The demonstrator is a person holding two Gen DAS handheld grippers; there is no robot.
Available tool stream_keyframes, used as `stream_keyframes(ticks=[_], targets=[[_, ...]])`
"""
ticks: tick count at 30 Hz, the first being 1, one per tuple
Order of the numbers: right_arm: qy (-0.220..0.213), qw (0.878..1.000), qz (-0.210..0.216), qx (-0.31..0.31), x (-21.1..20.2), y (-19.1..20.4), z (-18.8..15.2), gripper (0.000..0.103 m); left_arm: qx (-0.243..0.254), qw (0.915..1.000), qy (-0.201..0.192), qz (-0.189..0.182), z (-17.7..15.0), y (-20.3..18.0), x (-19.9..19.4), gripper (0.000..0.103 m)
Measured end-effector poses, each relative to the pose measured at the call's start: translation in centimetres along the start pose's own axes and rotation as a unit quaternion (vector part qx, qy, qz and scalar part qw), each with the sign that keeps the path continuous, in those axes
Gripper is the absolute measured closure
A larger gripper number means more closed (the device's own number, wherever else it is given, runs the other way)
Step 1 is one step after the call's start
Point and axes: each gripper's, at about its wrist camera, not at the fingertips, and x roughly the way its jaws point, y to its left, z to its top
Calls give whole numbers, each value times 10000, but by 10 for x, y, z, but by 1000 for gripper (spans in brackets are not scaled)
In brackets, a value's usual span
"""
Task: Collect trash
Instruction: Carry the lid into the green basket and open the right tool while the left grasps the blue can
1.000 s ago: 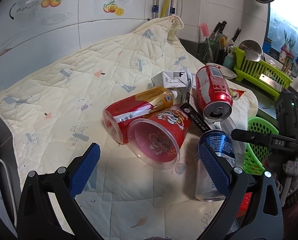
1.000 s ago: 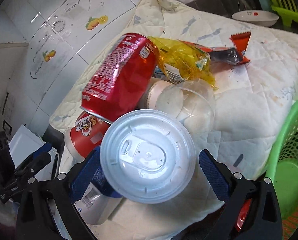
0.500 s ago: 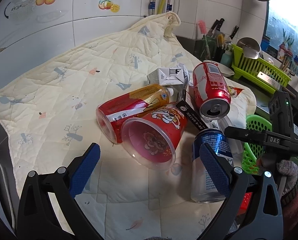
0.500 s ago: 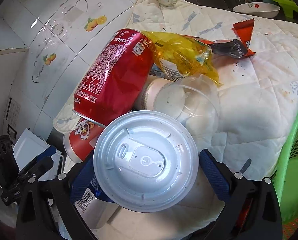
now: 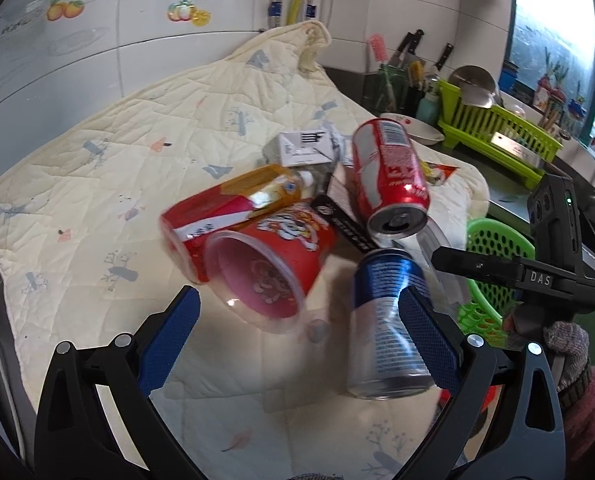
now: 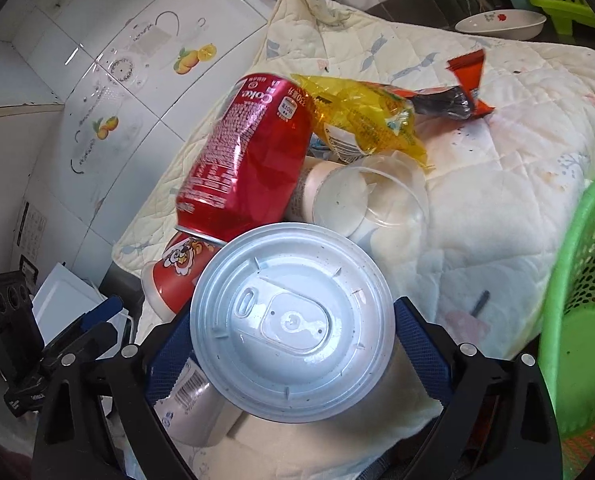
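Note:
A trash pile lies on a cream quilted cloth (image 5: 145,128). In the left wrist view it holds a red plastic cup (image 5: 273,260) on its side, a red-orange bottle (image 5: 225,212), a red Coke can (image 5: 389,176), a blue can (image 5: 389,320), a white carton (image 5: 305,146). My left gripper (image 5: 297,336) is open, just short of the red cup. In the right wrist view my right gripper (image 6: 293,344) stands around a white-lidded cup (image 6: 293,324); its pads touch the cup's sides. Behind lie the Coke can (image 6: 245,160), a clear cup (image 6: 361,200), a yellow wrapper (image 6: 361,120).
A green mesh basket (image 6: 577,300) stands at the cloth's right edge; it also shows in the left wrist view (image 5: 493,240). A green dish rack (image 5: 497,128), a white dish (image 6: 501,24) and knives stand behind. Tiled wall at the back and left.
My left gripper has drifted a little closer to the pile. My right gripper has stayed around the lidded cup, and its view has shifted slightly.

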Motion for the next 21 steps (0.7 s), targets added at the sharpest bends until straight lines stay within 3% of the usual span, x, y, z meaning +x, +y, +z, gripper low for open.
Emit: stream_keyframes(ticks=[12,21], targets=[[-147,9998,-115,57,-21,-6,-6,12,410,9971,373,-519,0,-47,29,7],[-195,9996,-182,80,-29,-11,-11,12,632,9940,788,-415,-5,-65,60,15]])
